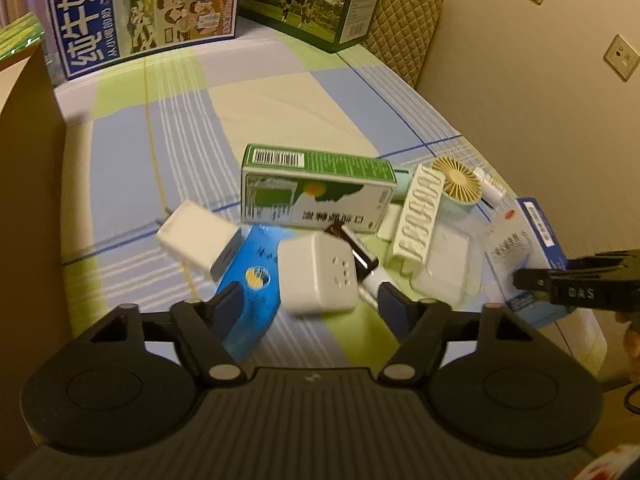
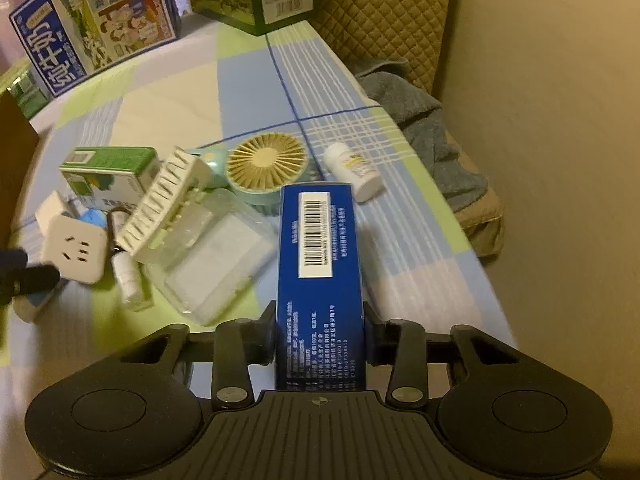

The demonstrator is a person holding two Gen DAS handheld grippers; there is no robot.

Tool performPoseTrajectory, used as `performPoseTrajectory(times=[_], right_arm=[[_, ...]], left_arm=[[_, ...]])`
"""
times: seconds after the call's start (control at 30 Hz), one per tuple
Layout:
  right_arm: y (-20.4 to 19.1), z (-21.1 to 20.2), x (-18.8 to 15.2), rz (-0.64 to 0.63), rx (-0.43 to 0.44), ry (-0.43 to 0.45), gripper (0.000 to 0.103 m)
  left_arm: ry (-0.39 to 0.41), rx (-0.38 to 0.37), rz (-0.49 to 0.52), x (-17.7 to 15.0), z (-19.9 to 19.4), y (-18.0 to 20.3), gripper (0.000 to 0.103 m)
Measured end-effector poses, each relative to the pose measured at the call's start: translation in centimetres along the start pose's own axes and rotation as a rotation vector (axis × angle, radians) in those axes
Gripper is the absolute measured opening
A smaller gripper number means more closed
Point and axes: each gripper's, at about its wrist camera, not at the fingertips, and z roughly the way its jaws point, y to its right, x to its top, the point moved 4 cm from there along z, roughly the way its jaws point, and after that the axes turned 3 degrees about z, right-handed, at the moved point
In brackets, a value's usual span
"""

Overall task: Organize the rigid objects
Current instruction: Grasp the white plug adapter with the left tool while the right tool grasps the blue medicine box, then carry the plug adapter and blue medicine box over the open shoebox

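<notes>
On the checked bedsheet lies a pile of small items. A white socket cube (image 1: 318, 276) sits between the fingers of my left gripper (image 1: 312, 304), which stands open with a gap on the left side of the cube. My right gripper (image 2: 320, 332) is shut on a long blue box (image 2: 320, 248) with a barcode, gripping its near end; both pads press its sides. That blue box (image 1: 536, 240) and a right finger (image 1: 536, 280) show at the right edge of the left wrist view. In the right wrist view the socket cube (image 2: 76, 252) lies far left.
Around the cube lie a green-and-white box (image 1: 316, 192), a white charger (image 1: 196, 240), a flat blue pack (image 1: 248, 276), a white toothed piece (image 1: 416, 220), a small fan (image 2: 266, 164), a clear plastic case (image 2: 216, 256) and a white bottle (image 2: 354, 172). Milk cartons (image 1: 140, 12) stand behind; a cardboard wall (image 1: 28, 160) is left.
</notes>
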Motion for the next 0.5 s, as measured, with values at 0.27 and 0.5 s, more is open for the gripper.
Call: performPoseTrajectory(times=[0.27, 0.5], right_arm=[[1.8, -0.1, 0.0, -0.005, 0.008, -0.003, 0.037], [1.9, -0.1, 0.0, -0.011, 0.019, -0.002, 0.037]], left_arm=[[-0.002, -0.004, -0.017, 1.1, 1.6, -0.3, 0.047], [-0.009, -0.018, -0.045, 0.9, 1.9, -0.2, 0.03]])
